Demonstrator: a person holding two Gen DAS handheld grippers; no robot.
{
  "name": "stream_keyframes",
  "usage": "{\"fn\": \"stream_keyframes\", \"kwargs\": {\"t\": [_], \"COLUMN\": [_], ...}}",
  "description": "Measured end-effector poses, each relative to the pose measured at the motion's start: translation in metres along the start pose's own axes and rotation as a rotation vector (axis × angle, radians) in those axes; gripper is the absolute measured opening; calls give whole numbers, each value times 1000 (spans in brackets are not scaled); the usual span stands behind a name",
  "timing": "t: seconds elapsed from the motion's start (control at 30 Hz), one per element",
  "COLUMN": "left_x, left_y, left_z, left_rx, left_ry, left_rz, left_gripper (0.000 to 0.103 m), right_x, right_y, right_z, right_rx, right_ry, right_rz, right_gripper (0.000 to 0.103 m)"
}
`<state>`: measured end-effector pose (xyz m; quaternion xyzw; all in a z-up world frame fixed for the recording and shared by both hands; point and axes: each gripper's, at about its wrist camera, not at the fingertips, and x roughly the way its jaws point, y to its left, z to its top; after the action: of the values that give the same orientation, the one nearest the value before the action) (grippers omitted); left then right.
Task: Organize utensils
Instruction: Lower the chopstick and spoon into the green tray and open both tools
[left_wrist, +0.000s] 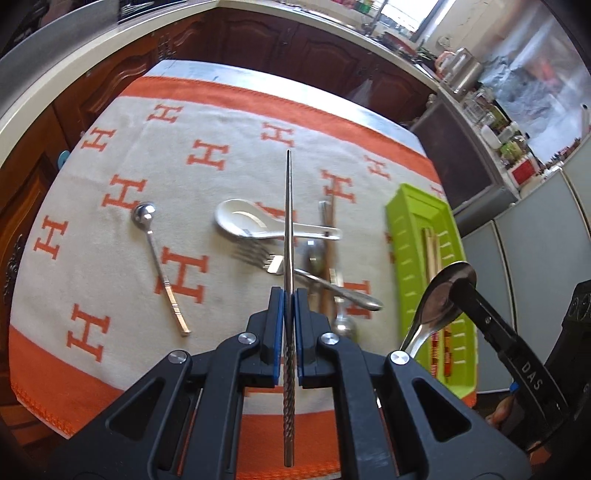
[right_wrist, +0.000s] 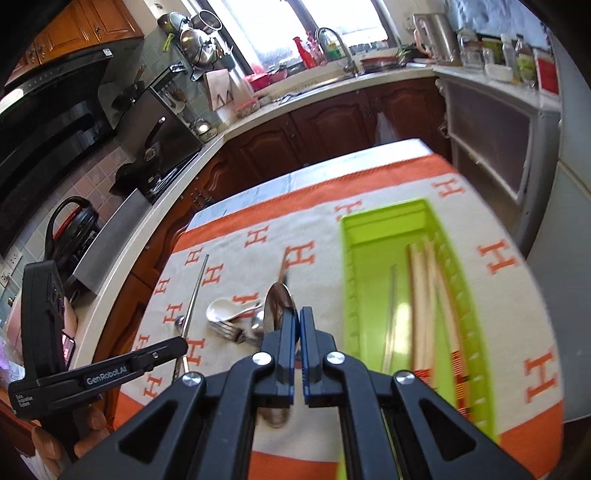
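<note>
Over the woven cloth (left_wrist: 122, 288), left tongs (left_wrist: 289, 299) pinch a twisted steel chopstick (left_wrist: 288, 206)

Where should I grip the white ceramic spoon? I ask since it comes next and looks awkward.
Take the white spoon by its handle, near the middle, coming from above with the jaws across its width. The handle is narrow and lies flat on the cloth, while the bowl is wide and rounded. A wooden stick crosses the handle's end, and the fork lies close beside it, so stay clear of both.

clear: cloth left of small spoon (left_wrist: 147, 216) | blocked: utensil pile (left_wrist: 317, 258)
</note>
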<state>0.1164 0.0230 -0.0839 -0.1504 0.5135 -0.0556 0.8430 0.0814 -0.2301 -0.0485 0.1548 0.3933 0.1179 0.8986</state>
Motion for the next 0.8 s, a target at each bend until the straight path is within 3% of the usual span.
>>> {"fn": "stream_keyframes", "kwargs": {"t": [0.17, 0.43, 0.8], "left_x": [-6, 18, 73], "left_y": [-55, -144, -183], "left_z": [1, -8, -18], "left_rx": [73, 194, 214], "left_ry": [-8, 31, 98], "left_rz": [-58, -121, -121], "left_gripper": [3, 3, 3], "right_x": [-25, -21, 3], "right_y": [-22, -48, -47], "right_z": [21, 22, -2], "right_rx": [-83, -253, -418], "right_ry": [-32, 26, 145], "right_rz": [-122, -307, -319], "right_gripper": [2, 2, 3]}}
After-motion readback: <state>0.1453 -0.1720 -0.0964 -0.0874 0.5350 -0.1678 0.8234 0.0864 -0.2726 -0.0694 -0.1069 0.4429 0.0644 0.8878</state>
